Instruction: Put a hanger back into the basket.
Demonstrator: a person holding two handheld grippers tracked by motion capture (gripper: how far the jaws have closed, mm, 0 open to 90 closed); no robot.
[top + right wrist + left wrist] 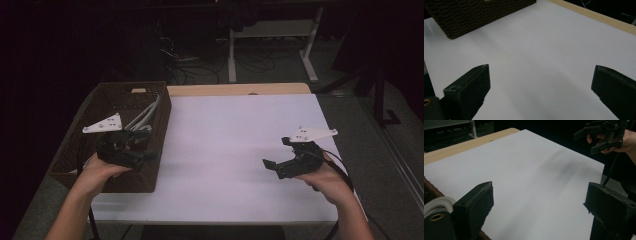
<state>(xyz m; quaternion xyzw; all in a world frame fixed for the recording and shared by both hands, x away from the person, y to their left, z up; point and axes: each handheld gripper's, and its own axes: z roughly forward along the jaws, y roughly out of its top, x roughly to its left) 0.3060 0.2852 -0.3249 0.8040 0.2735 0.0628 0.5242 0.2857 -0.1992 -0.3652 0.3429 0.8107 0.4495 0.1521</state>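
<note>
A brown woven basket [148, 178] stands on the table's left side, with white cables [145, 116] lying inside it. My left gripper [150, 145] hovers over the basket's right wall, pointing toward the white sheet [235, 145]; its jaws stand wide apart with nothing between them [539, 195]. A loop of white cable [442, 201] shows beside its left jaw. My right gripper [276, 152] hangs above the sheet's right part, open and empty [540, 77], facing the basket [474, 12]. In the left gripper view the right gripper [599, 138] appears far off in a hand.
The white sheet covers most of the wooden tabletop [240, 89], whose bare strip shows along the far edge. Behind the table, white desk legs [232, 55] and tangled floor cables [200, 65] sit in the dark.
</note>
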